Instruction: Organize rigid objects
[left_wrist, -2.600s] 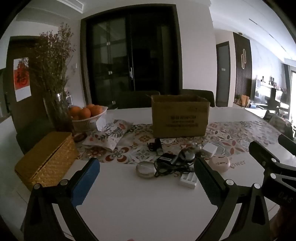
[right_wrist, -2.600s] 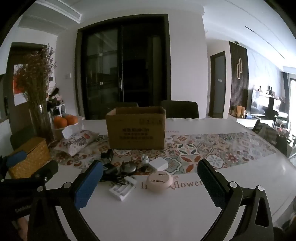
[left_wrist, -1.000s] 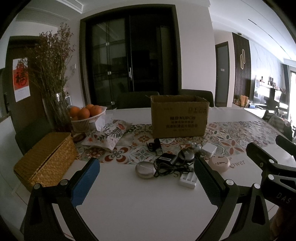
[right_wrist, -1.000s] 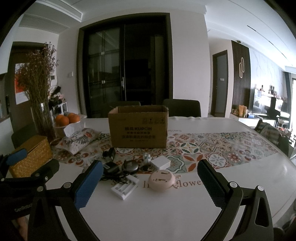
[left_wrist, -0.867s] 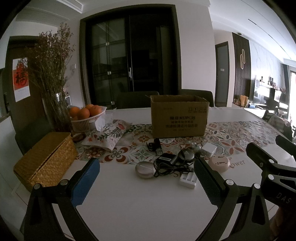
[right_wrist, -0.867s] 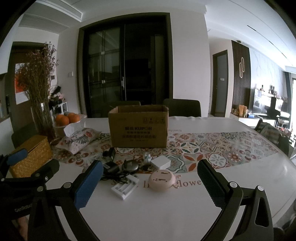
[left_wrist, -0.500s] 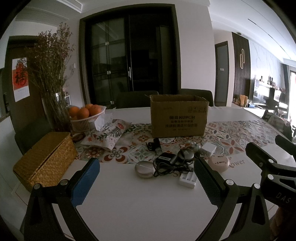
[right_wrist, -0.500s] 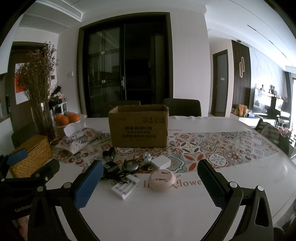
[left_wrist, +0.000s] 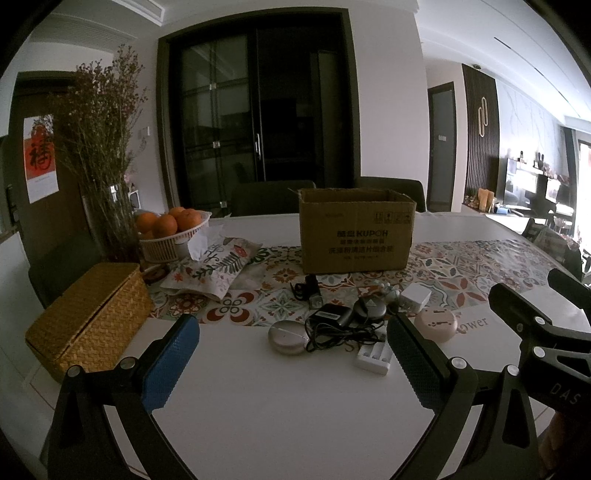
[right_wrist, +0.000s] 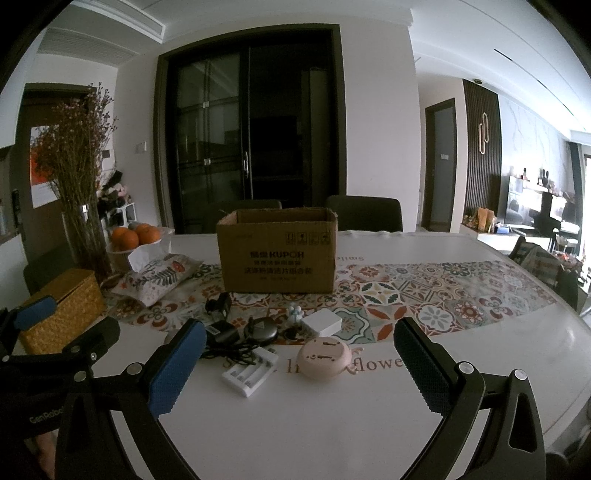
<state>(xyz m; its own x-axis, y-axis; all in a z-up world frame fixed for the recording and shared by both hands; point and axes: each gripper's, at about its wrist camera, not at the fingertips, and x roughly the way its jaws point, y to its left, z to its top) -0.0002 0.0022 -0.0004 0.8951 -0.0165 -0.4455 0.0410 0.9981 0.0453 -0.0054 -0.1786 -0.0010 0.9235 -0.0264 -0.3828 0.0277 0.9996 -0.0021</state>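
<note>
Both grippers were spread wide with nothing between their pads. The left gripper (left_wrist: 291, 354) and the right gripper (right_wrist: 299, 358) hung over the bare near part of the white bench (right_wrist: 314, 424), well short of the things to tidy. No grab had begun, so I guessed this was the very first step: choosing what to pick up.

The cardboard box (right_wrist: 277, 254) stood open on the patterned cloth (right_wrist: 424, 291), and everything else sat in front of it. Nearest to the right gripper was a round pink case (right_wrist: 325, 356). Just left of that lay a white battery holder (right_wrist: 251, 371). Closer to the box were a small white block (right_wrist: 321, 321), a round black case (right_wrist: 260, 328) and a black charger (right_wrist: 221, 336) with its cord in a messy loop. From the left gripper's camera I could also see a round silver case (left_wrist: 288, 338) on the left side of the pile.

I think the box was where the things belonged. The next move would need one gripper to go forward and down, put its pads on both sides of one thing, and squeeze. The pink case looked easiest, since it sat apart from the cord. The cord could drag other things along.
</note>
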